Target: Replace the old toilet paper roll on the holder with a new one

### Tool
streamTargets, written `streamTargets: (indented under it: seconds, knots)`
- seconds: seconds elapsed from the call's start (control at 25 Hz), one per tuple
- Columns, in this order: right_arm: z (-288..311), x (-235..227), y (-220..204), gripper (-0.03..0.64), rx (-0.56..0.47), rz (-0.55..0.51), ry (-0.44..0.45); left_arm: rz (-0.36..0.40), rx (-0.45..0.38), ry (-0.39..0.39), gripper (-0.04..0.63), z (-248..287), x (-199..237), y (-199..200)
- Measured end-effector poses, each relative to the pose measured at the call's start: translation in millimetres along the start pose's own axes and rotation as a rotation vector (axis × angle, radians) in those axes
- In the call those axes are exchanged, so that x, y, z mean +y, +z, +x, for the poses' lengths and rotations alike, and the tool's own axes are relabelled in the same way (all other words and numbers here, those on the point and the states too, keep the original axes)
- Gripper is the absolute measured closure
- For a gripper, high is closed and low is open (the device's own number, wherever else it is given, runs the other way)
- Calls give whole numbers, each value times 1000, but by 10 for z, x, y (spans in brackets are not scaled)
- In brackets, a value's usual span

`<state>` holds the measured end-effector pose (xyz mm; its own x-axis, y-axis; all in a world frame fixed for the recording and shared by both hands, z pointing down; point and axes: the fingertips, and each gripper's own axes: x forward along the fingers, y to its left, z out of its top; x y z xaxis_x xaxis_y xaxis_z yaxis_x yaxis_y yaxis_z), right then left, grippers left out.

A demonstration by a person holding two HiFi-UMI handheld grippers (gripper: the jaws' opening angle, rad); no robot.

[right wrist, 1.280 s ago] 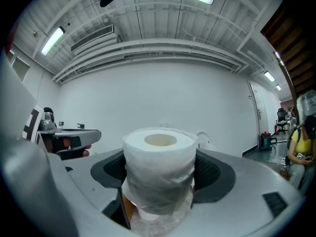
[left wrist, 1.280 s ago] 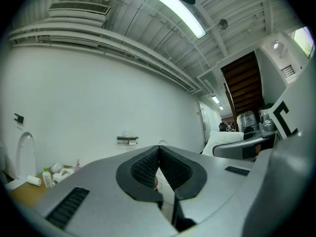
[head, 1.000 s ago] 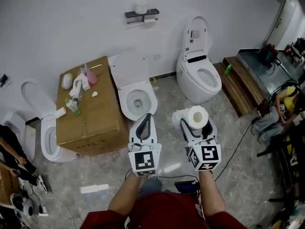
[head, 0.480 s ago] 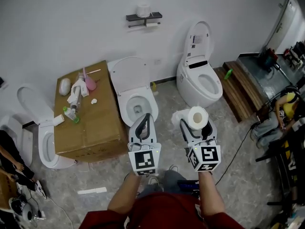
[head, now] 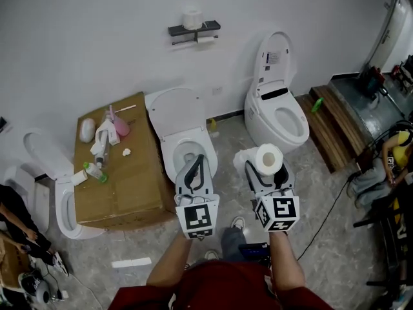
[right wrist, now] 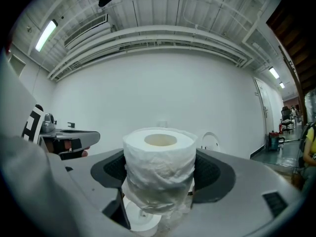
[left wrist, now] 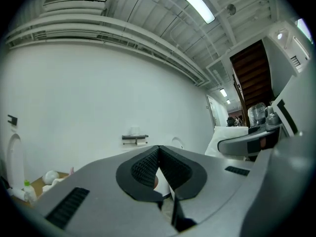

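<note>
On the white wall (head: 84, 37) ahead, the holder (head: 193, 30) has drawn nearer as the person walks up, the right gripper (head: 266, 168) clamped on the new toilet paper roll (head: 268, 157) and the left gripper (head: 193, 170) closed empty, so the swap hasn't begun.

Big brown box (head: 129, 179) on the grey floor, with bottles (head: 103, 137) and a pink thing (head: 120, 126) on top. White toilet (head: 175, 108) just right of it, lid up. Another toilet (head: 281, 112) further right. Wooden step (head: 335, 128) near that one.
</note>
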<state>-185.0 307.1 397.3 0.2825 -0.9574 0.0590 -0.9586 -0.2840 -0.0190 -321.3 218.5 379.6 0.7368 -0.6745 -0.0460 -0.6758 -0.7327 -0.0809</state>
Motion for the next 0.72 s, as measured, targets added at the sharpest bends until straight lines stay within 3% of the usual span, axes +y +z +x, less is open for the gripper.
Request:
streamTargets:
  seconds: [0.72]
  knots:
    - [1504, -1798, 202, 226, 0, -1, 0, 19, -19, 37, 580, 2158, -775, 187]
